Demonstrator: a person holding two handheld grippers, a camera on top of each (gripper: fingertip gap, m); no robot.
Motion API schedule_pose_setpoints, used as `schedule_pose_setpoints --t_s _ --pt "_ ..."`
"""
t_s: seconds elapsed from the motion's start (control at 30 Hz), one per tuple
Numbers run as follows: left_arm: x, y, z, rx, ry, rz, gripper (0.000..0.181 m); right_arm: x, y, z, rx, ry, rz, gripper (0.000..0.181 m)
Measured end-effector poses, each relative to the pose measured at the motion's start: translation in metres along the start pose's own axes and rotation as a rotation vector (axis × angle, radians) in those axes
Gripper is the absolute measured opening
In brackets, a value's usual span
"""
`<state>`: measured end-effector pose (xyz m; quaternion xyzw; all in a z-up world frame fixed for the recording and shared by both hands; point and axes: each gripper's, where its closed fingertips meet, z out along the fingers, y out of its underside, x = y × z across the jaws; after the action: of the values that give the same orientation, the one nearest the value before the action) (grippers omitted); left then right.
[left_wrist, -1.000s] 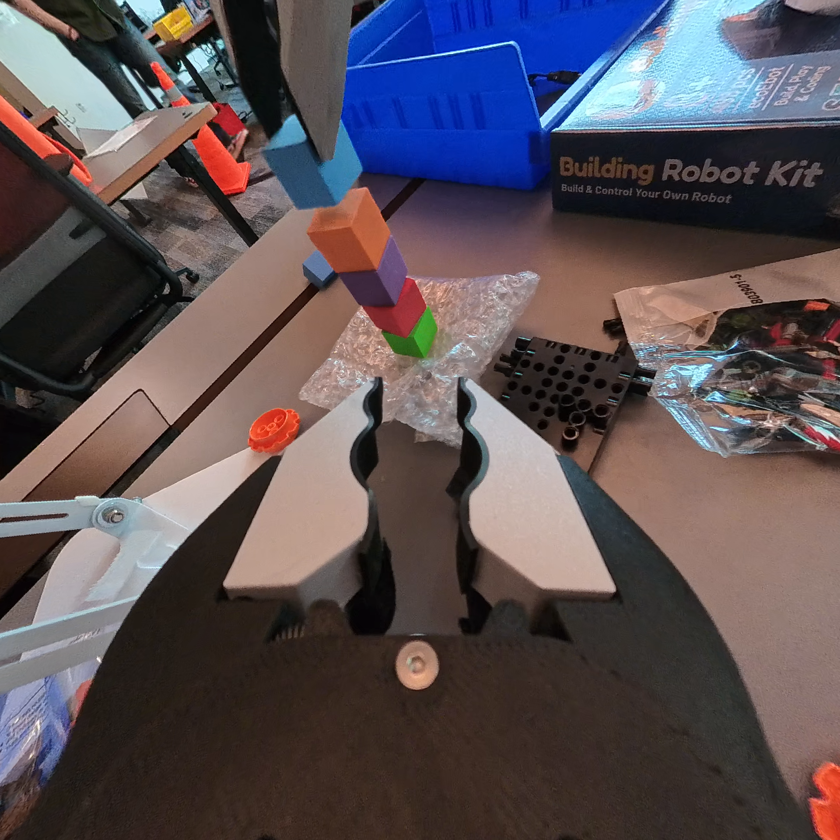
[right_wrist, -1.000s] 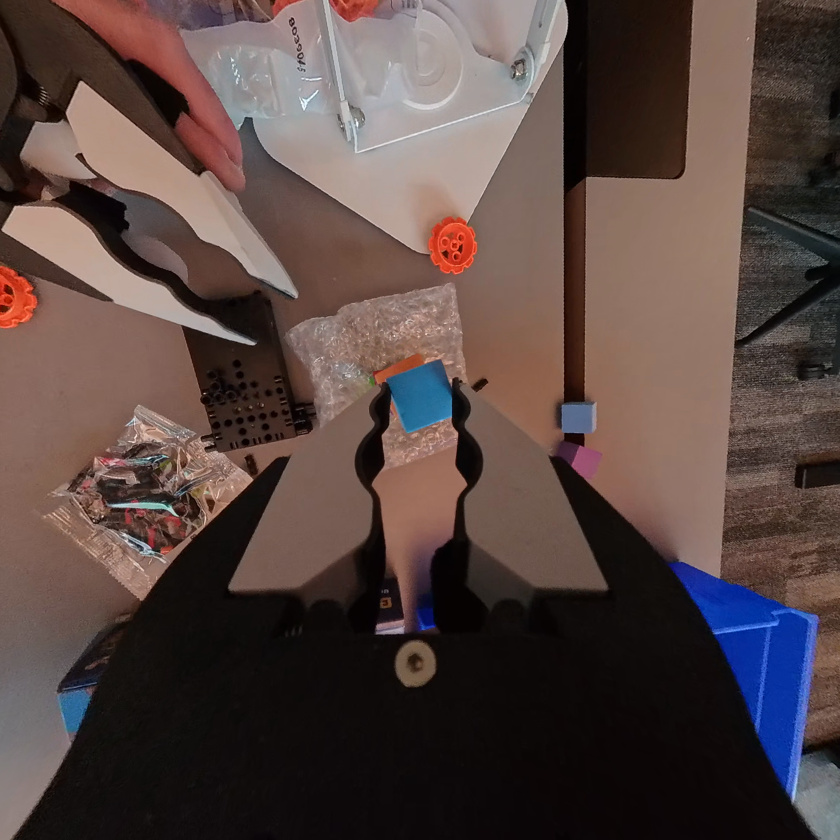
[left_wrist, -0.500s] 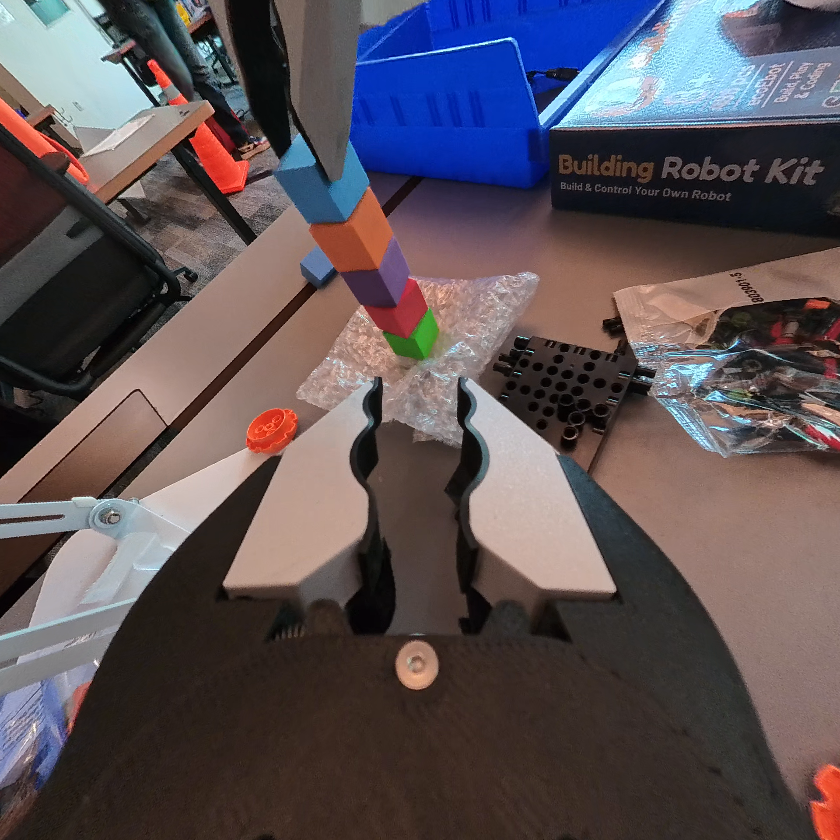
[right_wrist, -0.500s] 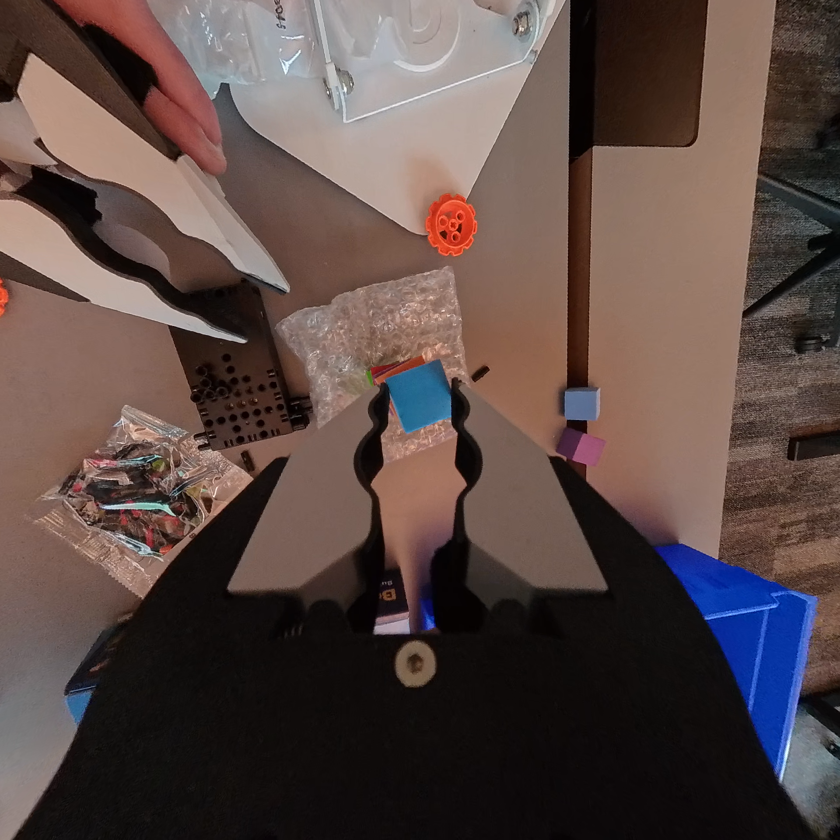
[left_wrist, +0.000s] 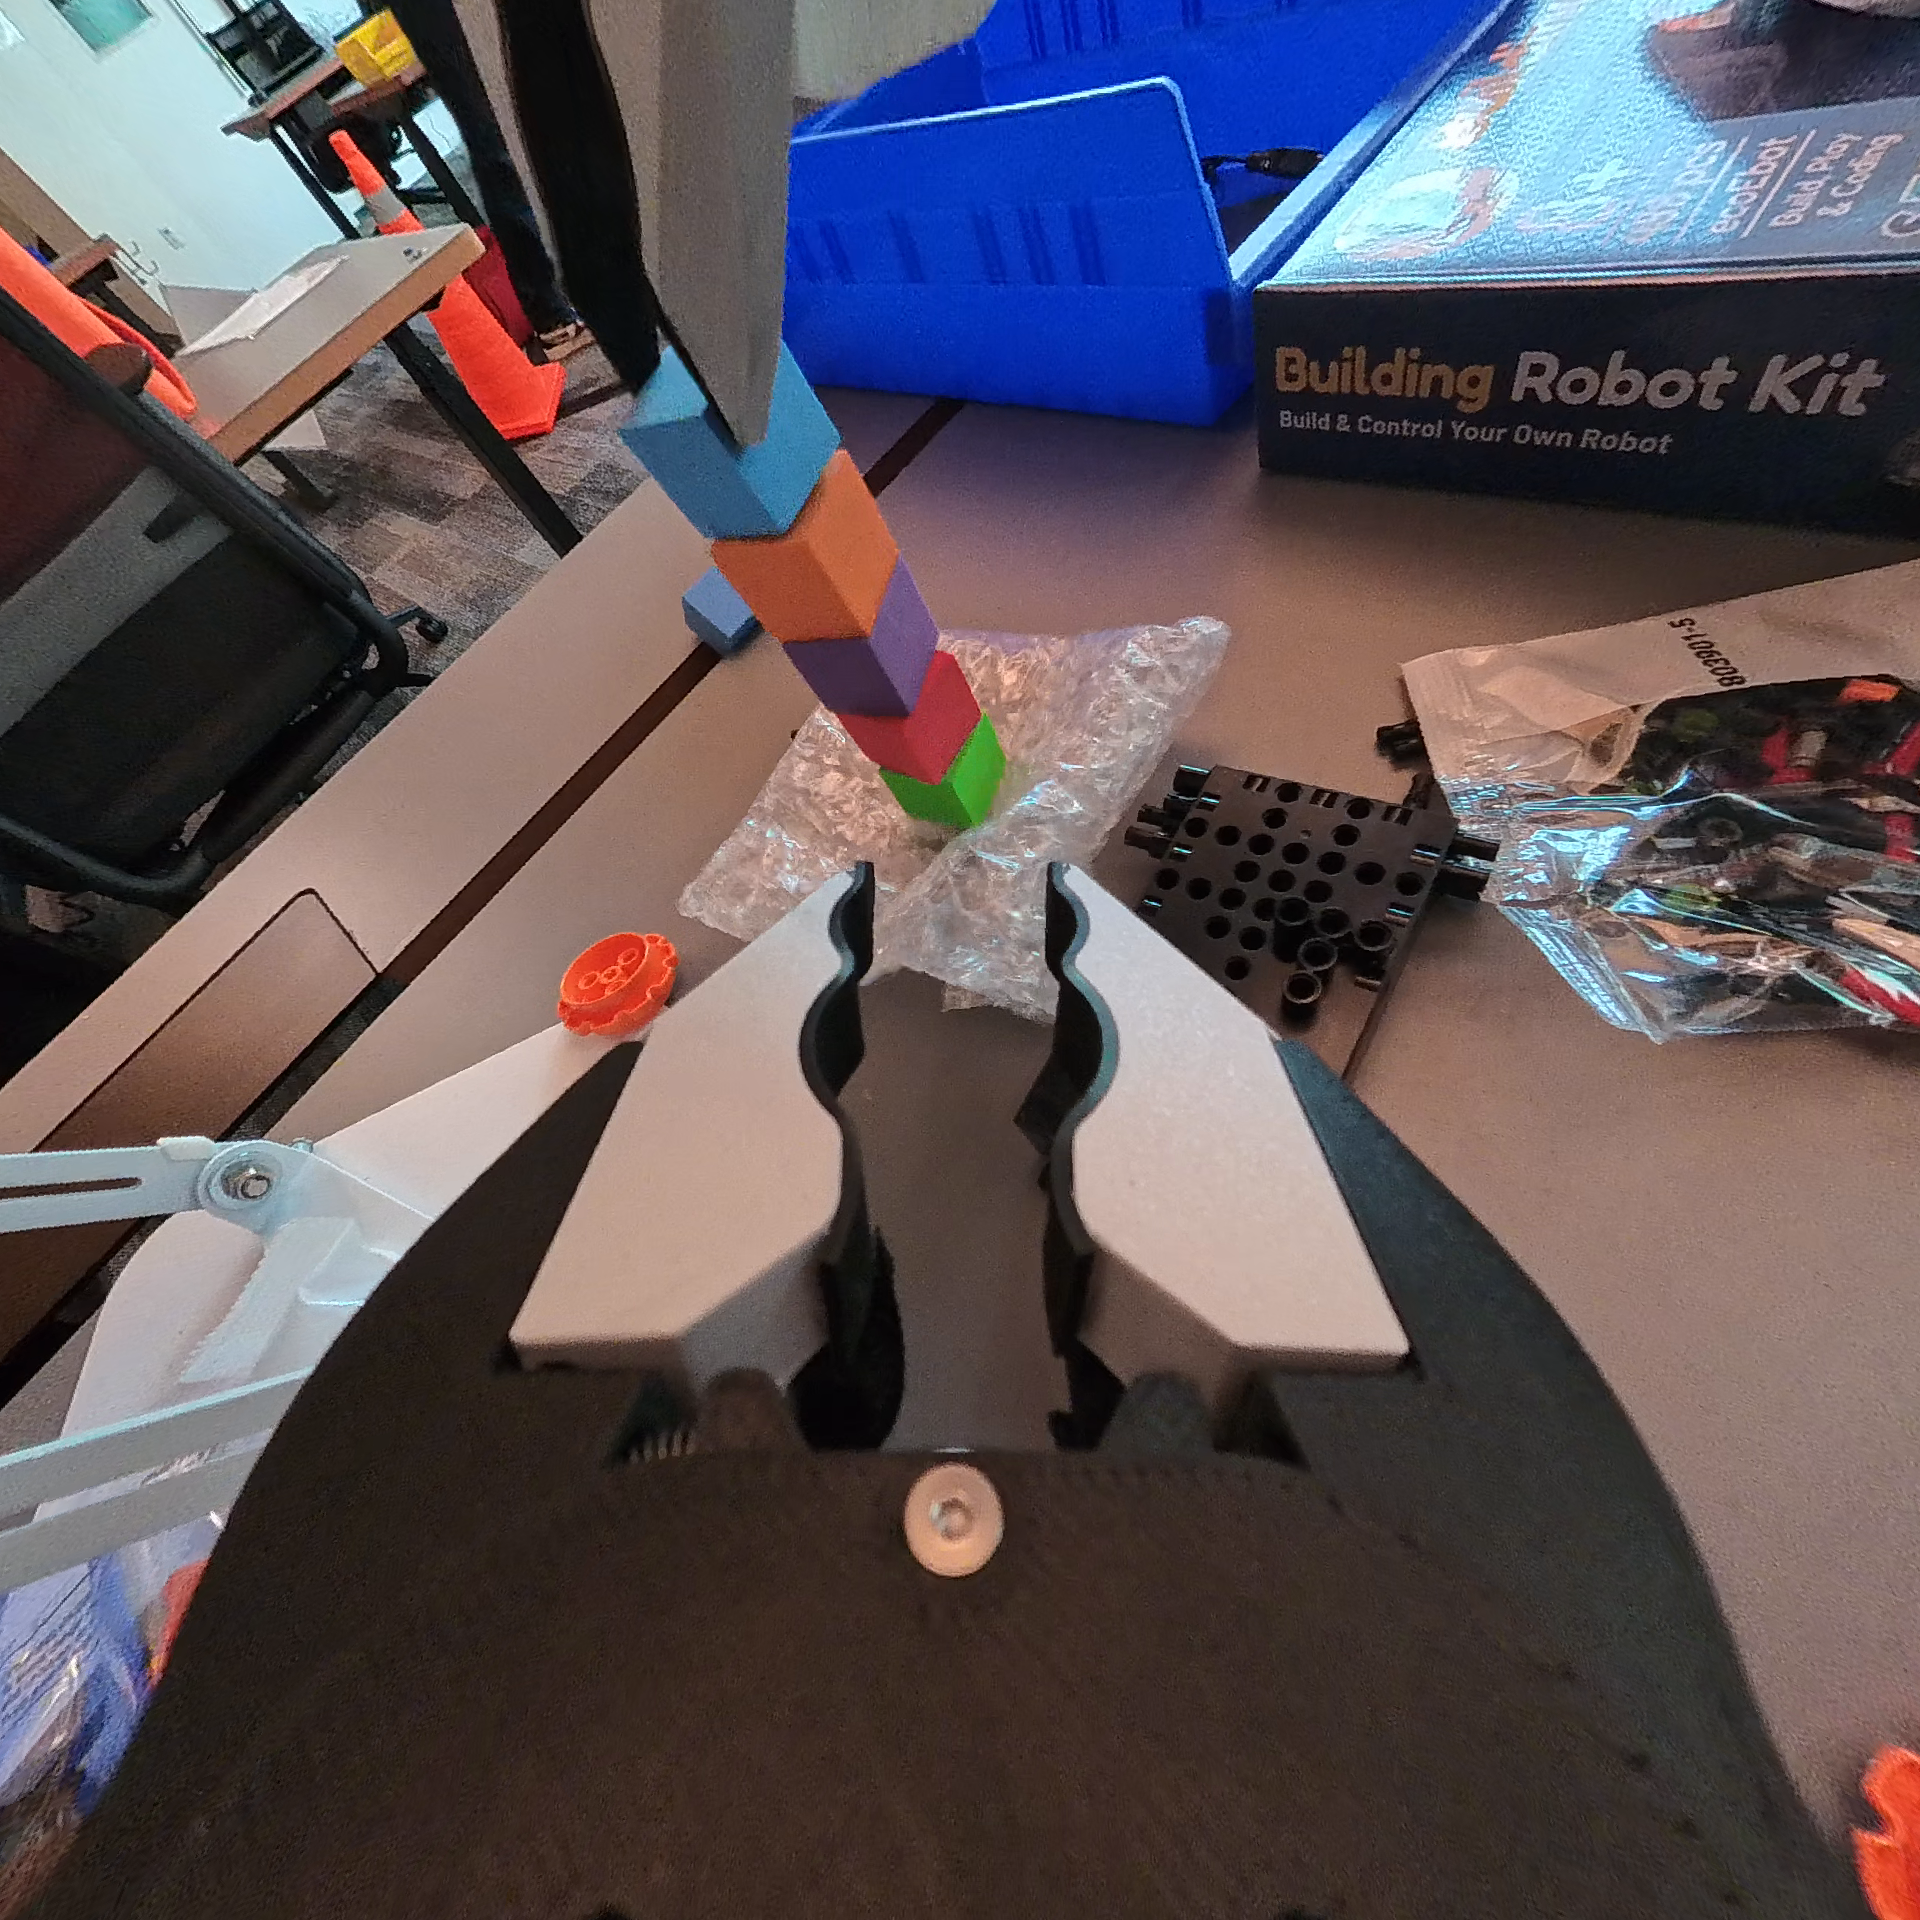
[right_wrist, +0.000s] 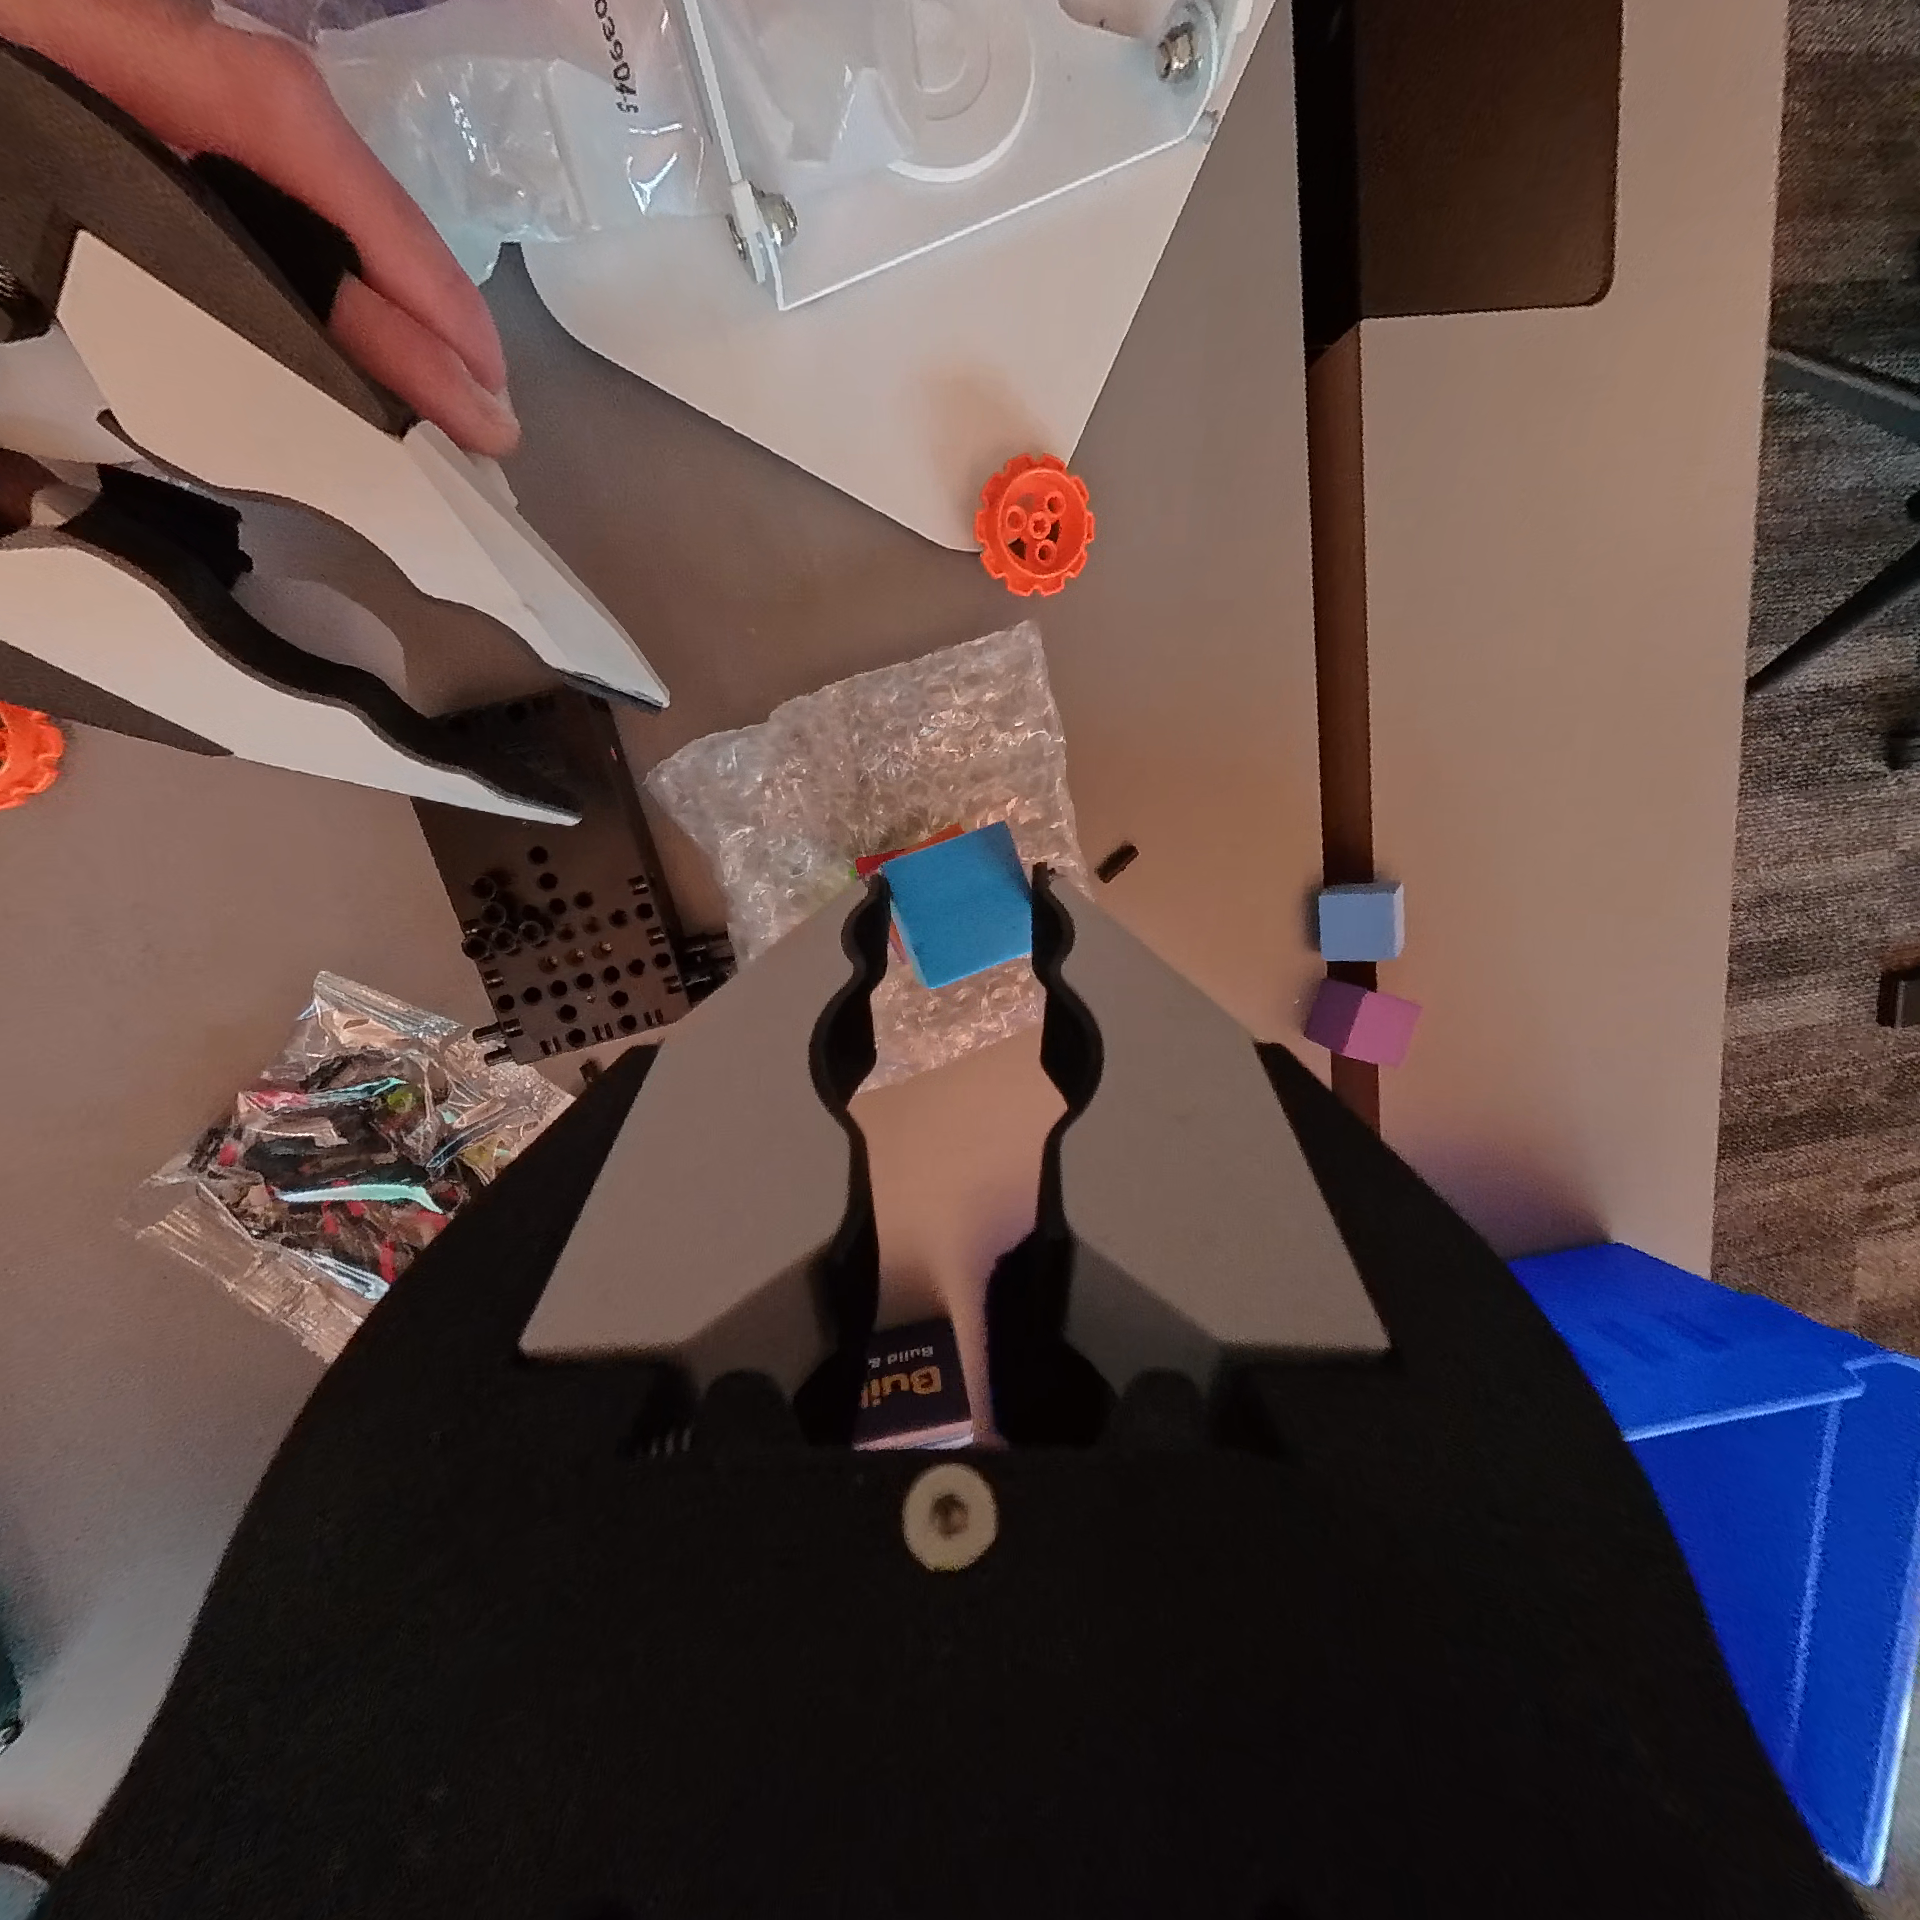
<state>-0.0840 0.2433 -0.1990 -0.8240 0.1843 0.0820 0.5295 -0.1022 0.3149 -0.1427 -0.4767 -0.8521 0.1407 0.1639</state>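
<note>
Grey table (left_wrist: 1195, 582), cluttered. Right gripper (right_wrist: 961, 894) pinching blue cube (right_wrist: 958, 902), seated atop stack of orange (left_wrist: 805, 577), purple, red, green cubes on bubble wrap (left_wrist: 1081, 727). Left gripper (left_wrist: 954, 883) spread, empty, near wrap.

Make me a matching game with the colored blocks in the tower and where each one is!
Things:
1. blue block
2. green block
3. orange block
4. orange gear

Places:
A. bottom of the tower, on the bubble wrap
B. flat on the table, away from the tower
C. top of the tower, between the right tool's tips
D. right under the blue block

Pairs: 1-C, 2-A, 3-D, 4-B
</note>
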Motion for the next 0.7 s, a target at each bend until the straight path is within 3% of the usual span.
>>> schedule_pose_setpoints --t_s 0.7 --pt "0.0010 0.0002 0.0006 -0.002 0.002 0.001 0.031 0.0036 0.0075 -0.0027 -0.003 0.013 0.031 0.038"
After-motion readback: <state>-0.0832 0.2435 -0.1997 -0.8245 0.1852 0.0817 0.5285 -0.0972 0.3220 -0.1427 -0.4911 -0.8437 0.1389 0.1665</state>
